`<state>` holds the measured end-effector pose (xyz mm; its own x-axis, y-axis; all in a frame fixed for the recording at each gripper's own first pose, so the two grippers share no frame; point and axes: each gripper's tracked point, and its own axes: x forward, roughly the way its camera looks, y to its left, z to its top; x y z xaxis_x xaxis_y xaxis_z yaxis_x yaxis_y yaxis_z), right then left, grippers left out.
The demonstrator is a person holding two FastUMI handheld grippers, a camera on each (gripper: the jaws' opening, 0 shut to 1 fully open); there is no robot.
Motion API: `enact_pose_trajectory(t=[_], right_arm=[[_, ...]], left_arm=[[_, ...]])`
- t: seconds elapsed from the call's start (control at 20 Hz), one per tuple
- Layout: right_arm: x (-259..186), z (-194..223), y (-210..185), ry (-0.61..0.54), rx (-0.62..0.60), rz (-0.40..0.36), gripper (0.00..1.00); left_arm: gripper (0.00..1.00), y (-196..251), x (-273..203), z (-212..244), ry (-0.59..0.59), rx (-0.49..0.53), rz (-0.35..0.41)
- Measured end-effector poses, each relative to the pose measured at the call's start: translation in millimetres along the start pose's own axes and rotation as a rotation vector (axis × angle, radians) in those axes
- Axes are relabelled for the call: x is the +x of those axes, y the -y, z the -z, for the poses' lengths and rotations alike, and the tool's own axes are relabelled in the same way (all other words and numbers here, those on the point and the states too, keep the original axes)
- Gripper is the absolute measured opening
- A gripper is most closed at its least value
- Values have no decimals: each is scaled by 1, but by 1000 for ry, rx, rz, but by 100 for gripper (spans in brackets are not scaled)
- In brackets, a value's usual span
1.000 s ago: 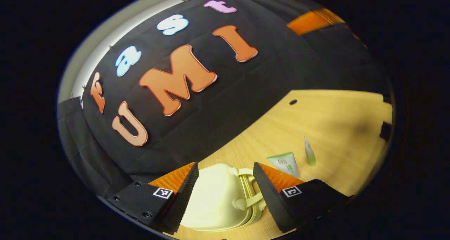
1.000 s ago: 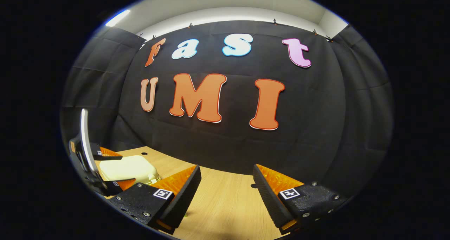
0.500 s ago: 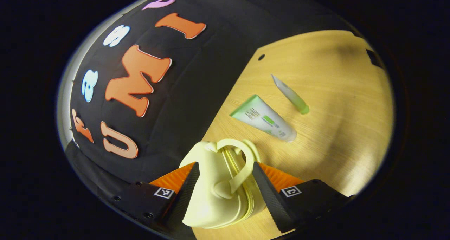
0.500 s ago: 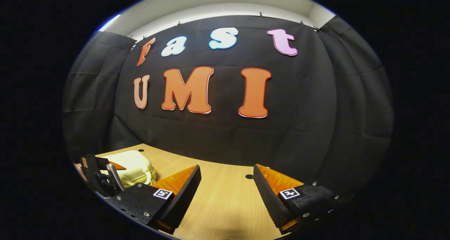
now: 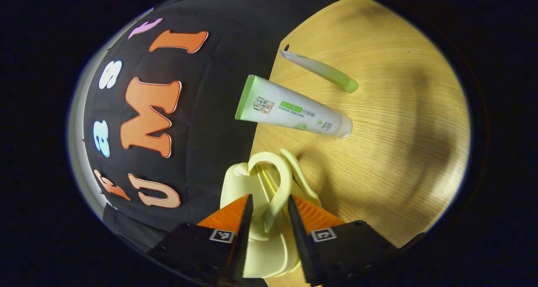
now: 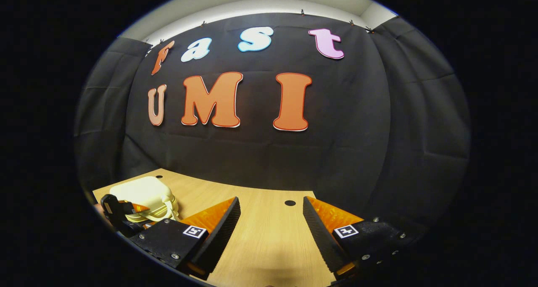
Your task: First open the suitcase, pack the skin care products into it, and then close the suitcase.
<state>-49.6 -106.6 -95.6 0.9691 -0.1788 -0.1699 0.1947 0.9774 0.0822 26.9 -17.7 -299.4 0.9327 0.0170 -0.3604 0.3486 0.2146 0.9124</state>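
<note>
A pale yellow suitcase (image 5: 252, 219) handle (image 5: 279, 186) is being pinched by the left gripper (image 5: 267, 228). Two tubes (image 5: 290, 110) are lying at twelve o'clock on the table (image 5: 399, 131). The right gripper (image 6: 271, 232) is being held spread.

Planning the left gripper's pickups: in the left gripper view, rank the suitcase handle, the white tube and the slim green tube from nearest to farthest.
1. Suitcase handle, between the left gripper fingers.
2. White tube, on the table beyond the suitcase.
3. Slim green tube, farthest, behind the white tube.

Pale yellow suitcase (image 5: 260, 194) closed, flat on the table, handle loops raised. Just beyond it lies a white tube with green end (image 5: 290, 109); a slim green-capped tube (image 5: 321, 70) lies past that.
</note>
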Motion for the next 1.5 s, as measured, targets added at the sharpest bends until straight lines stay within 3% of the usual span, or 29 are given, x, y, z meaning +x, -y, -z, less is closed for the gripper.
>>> enact_pose_trajectory(t=[0.05, 0.1, 0.15, 0.2, 0.65, 0.95, 1.2, 1.5], right_arm=[[0, -1, -8, -2, -8, -8, 95], [-1, -3, -16, -3, -21, -15, 95], [-2, -4, -21, 1, -37, -19, 94], [-4, -7, -27, 8, -52, -20, 95], [13, -16, -100, -17, -55, 8, 95], [22, -30, -157, -14, -80, 14, 95], [30, -31, -213, -29, -96, 5, 95], [42, -30, -263, -35, -82, 32, 95]], left_arm=[[48, 1, 1, -1, 10, 22, 2], [11, -4, 4, -1, 17, 13, -1], [11, -6, -6, -3, 36, -14, 8], [1, -8, -3, -1, 38, -69, 32], [1, -138, -37, 41, 146, -515, -41], [1, -216, -39, 127, 161, -787, -101], [1, -251, -29, 219, 135, -902, -168], [1, -261, 3, 337, 56, -1006, -176]])
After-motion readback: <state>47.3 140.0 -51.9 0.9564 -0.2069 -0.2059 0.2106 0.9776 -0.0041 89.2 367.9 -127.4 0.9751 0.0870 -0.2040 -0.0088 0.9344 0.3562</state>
